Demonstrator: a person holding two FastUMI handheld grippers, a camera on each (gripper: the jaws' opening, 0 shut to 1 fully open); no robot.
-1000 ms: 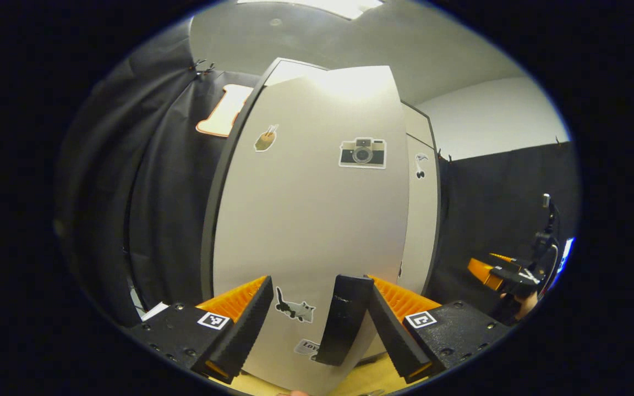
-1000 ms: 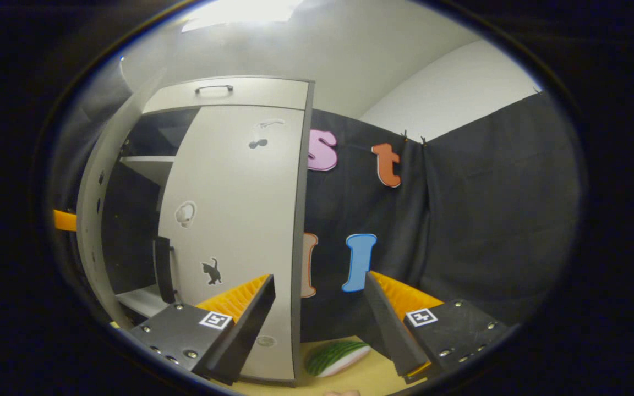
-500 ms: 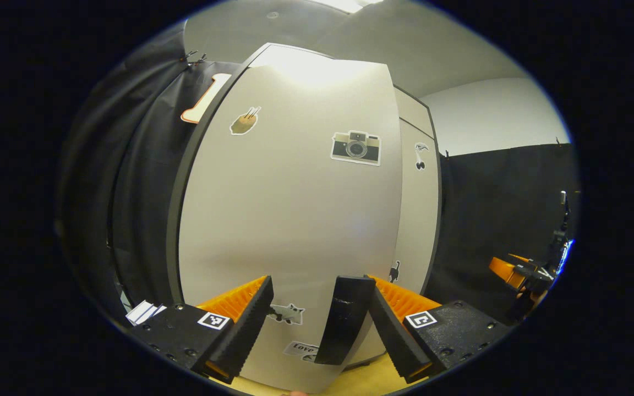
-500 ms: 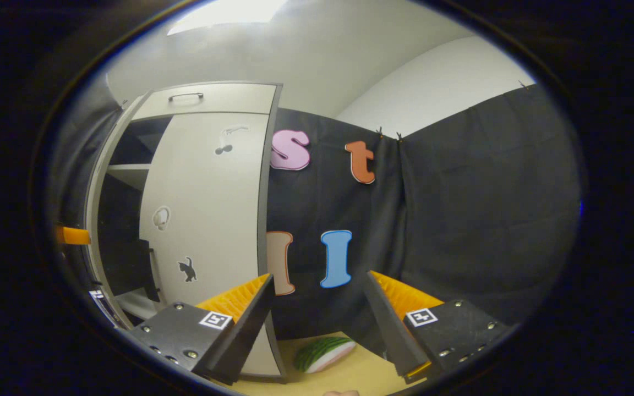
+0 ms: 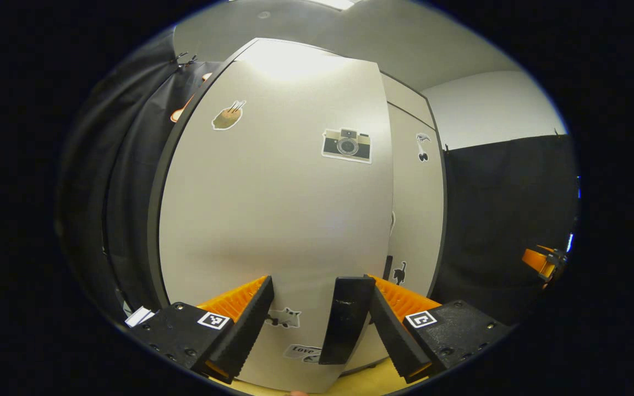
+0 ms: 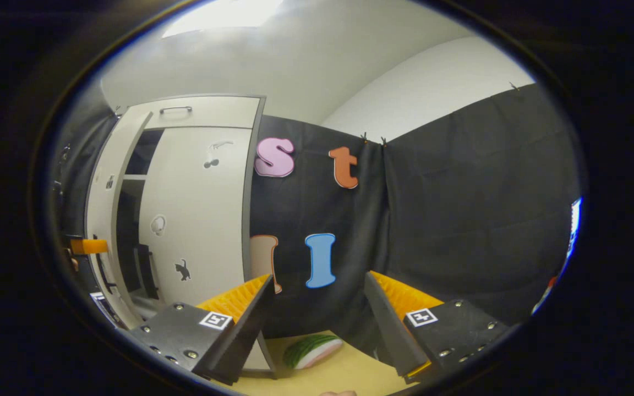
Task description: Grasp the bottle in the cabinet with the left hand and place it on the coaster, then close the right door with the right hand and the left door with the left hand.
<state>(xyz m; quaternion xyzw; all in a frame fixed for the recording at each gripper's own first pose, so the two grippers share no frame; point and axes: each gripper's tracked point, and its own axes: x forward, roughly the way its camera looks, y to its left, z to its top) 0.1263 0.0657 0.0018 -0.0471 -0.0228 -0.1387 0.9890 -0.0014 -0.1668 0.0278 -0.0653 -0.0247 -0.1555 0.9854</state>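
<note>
The left gripper point(image 5: 317, 324) faces the smooth, matte grey panel of the cabinet's left door point(image 5: 273, 209), its ridged fingers spread wide with the flat black door handle point(image 5: 345, 319) standing upright between them, close against the right-hand finger; whether that finger touches the handle cannot be told. Stickers dot the panel ahead of the claw: a camera sticker point(image 5: 346, 146) above it and a small cat sticker point(image 5: 284, 317) just beyond the left-hand finger. Compared with a second ago, the door has swung further toward the cabinet, and the right door point(image 5: 413, 214) past its far edge is now seen at a narrower angle. In the right gripper view, the right gripper point(image 6: 317, 324) hangs with its fingers wide apart and nothing between them, aimed at the black cloth wall; the cabinet point(image 6: 207, 113), with its right door point(image 6: 196, 214) shut, now lies farther off to the claw's left than before. A rounded, green-striped coaster point(image 6: 310, 351) lies on the pale wooden table point(image 6: 339, 374) just beyond the fingers. The bottle cannot be made out.
</note>
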